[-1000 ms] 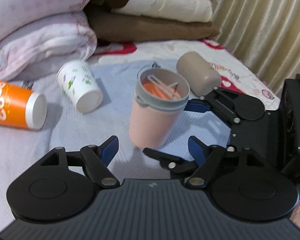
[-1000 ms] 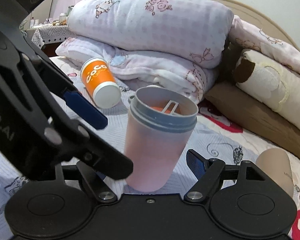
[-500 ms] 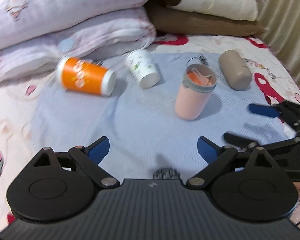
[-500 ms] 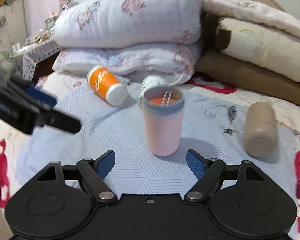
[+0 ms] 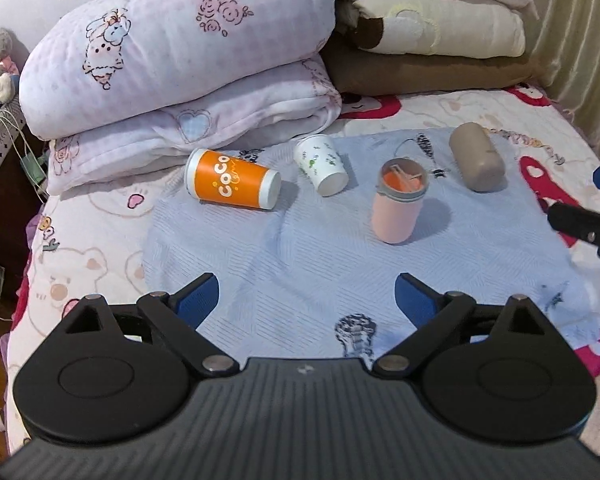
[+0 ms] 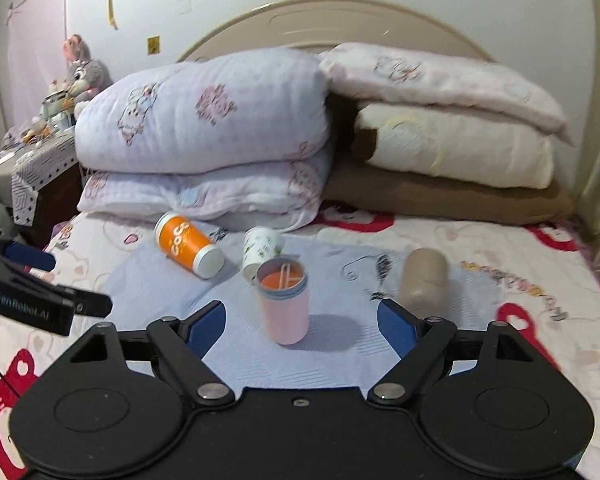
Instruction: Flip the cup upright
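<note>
A pink cup with a grey rim [image 5: 398, 209] stands upright on the light blue cloth [image 5: 300, 256]; it also shows in the right wrist view [image 6: 285, 304]. An orange cup [image 5: 231, 179] [image 6: 188, 246], a white patterned cup [image 5: 321, 165] [image 6: 261, 250] and a tan cup [image 5: 476, 162] [image 6: 424, 280] lie on their sides behind it. My left gripper [image 5: 306, 298] is open and empty, well back from the cups. My right gripper [image 6: 301, 322] is open and empty, just short of the pink cup.
Folded pink quilts [image 5: 180, 64] and cream and brown bedding [image 5: 428, 52] are stacked at the head of the bed. A cluttered side table [image 6: 28, 152] stands at the left. A curtain [image 5: 580, 40] hangs at the right.
Both grippers have let go of the pink cup and pulled back and up. The cup stays upright on the cloth.
</note>
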The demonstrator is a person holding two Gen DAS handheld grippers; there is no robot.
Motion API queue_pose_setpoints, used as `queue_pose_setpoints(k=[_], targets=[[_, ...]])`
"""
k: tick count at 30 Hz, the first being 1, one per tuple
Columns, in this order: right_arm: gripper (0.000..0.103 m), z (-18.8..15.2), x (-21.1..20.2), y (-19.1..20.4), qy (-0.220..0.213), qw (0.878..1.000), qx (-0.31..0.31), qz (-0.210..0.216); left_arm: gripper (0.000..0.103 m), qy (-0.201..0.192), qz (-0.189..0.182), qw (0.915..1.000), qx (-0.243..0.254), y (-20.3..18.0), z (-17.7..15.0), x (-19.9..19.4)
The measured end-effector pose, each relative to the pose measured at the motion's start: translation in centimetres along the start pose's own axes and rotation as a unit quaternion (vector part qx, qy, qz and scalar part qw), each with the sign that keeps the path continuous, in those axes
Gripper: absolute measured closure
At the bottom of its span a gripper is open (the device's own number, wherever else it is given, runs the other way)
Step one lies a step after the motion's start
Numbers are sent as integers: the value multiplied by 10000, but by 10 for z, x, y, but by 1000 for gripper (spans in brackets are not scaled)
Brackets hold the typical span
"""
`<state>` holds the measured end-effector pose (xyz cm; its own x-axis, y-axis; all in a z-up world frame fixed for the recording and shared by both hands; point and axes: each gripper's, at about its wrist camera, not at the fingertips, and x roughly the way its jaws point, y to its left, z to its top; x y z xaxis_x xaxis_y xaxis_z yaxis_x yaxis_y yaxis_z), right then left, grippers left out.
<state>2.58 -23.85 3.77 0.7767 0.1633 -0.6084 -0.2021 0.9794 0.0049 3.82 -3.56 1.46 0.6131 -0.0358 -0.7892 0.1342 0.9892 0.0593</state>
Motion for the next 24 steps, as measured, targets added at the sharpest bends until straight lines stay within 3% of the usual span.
queue_pose_setpoints(k=[9, 14, 18, 24], targets=[[15, 13, -40, -3, -47, 9991, 133, -409, 7, -30, 28, 9997, -259, 1, -1, -27], [1, 13, -54, 1, 23, 9977, 262, -632, 7, 21, 67, 9990, -450, 5, -9, -33], [0, 14, -60, 8, 309, 9930, 310, -1099, 7, 8, 133, 9984, -545, 5, -15, -37], [0, 8, -69, 8, 404, 9926, 548, -1008, 7, -9, 183, 9984, -529, 0, -20, -42]])
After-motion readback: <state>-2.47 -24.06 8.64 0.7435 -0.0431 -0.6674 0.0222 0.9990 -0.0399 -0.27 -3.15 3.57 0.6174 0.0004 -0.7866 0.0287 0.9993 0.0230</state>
